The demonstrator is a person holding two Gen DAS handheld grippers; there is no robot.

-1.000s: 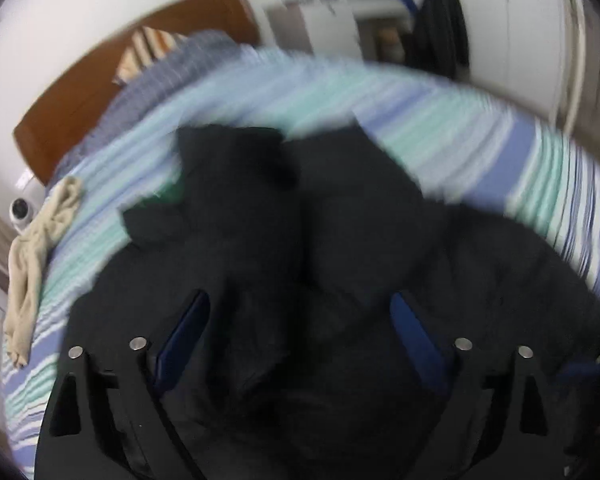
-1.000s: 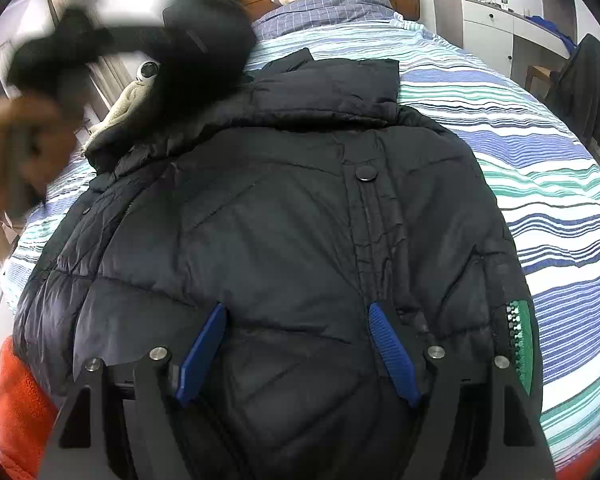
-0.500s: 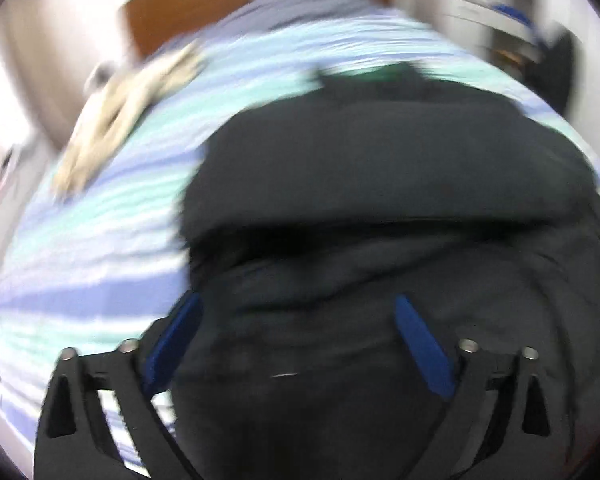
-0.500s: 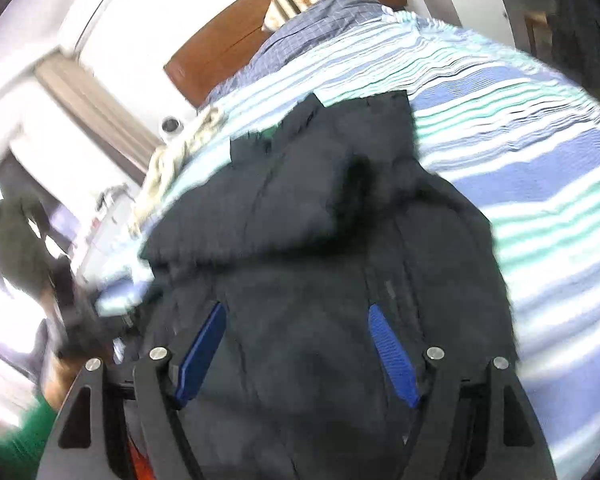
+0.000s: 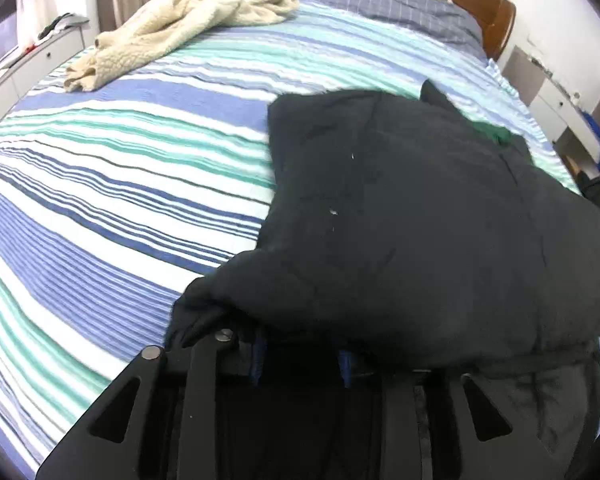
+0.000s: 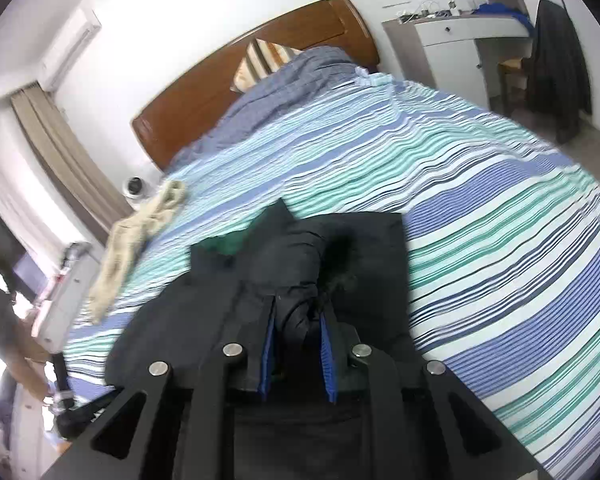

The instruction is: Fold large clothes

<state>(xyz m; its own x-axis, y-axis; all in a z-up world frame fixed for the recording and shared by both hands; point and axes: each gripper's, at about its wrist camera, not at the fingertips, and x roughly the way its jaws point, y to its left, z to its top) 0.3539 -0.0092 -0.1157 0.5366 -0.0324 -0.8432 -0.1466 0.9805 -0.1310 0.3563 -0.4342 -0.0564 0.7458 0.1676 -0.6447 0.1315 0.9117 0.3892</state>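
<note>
A black puffer jacket with a green lining lies on the striped bed. In the left wrist view my left gripper is shut on the jacket's near edge, and the fabric bulges over the blue pads. In the right wrist view the jacket lies ahead, and my right gripper is shut on a bunched fold of it with a dark fur trim just beyond the fingers.
A cream fleece garment lies near the bed's far left edge, seen also in the right wrist view. A wooden headboard and pillows stand at the far end. A white desk and a chair with a dark coat stand at the right.
Both grippers have closed on the jacket; they were open above it before. The views have swung and pulled back, showing more of the bed.
</note>
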